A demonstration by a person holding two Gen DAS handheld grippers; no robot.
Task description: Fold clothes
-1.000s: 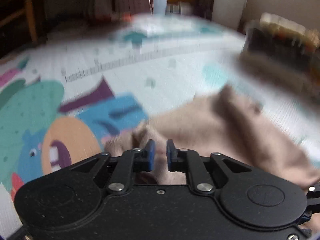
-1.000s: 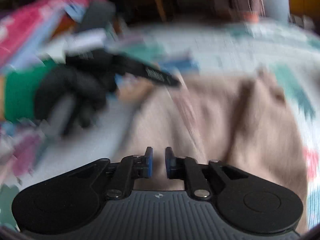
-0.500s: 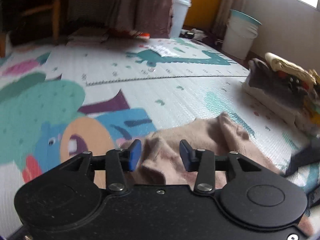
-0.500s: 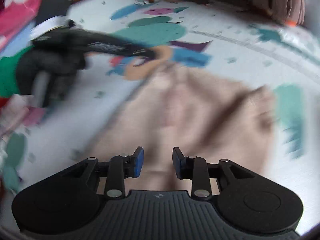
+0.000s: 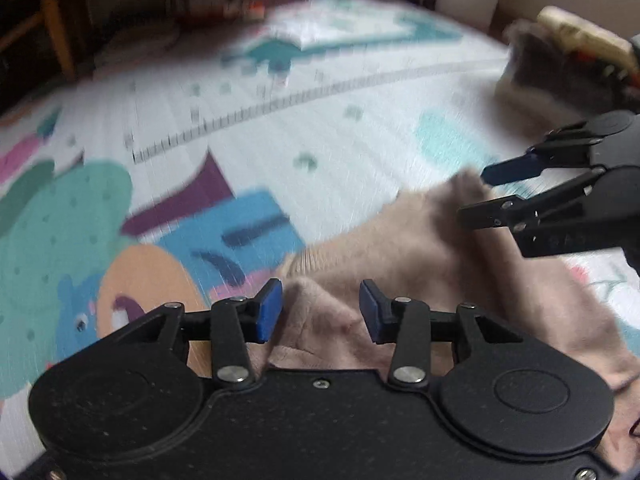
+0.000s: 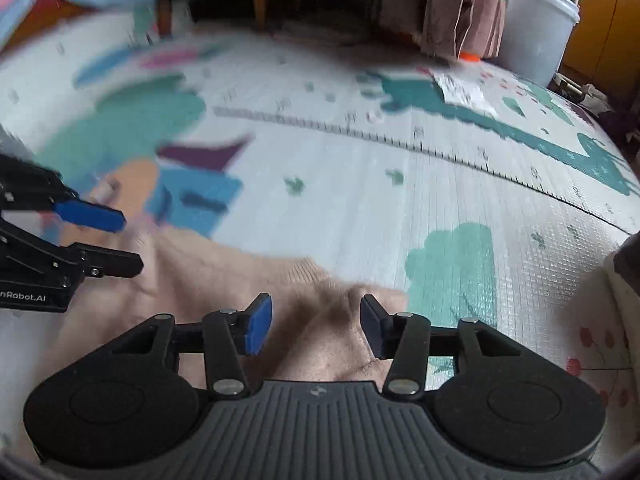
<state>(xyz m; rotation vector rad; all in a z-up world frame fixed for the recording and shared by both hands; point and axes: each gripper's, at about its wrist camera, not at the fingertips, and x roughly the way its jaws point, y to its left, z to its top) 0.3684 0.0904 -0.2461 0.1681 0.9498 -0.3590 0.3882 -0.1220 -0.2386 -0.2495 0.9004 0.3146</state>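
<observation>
Spreading wide over bunched fabric, the left gripper (image 5: pixel 320 310) has its blue-padded jaws well apart with a ridge of the beige fuzzy knit garment (image 5: pixel 420 256) rising between them, nothing pinched yet. The right gripper (image 6: pixel 316 326) stands the same way, jaws wide and empty, hovering over another raised fold at the garment's far edge (image 6: pixel 224 276); from the left wrist view its blue pad and black finger show just above the cloth near a corner (image 5: pixel 516 192). The garment lies crumpled and partly doubled on the white foam play mat printed with teal, blue and orange cartoon shapes (image 5: pixel 280 128), its ribbed hem facing away toward the open mat. Beyond, a stack of other clothes sits at the mat's edge (image 5: pixel 560 64) and a white plastic bucket with a plant stands farther back (image 6: pixel 536 28). By my reading, the step in hand is taking hold of two points along one edge before a fold. Next, each gripper likely needs to lower onto its ridge and close on a single layer so the cloth lifts evenly. Motion blur hides finer seams.
</observation>
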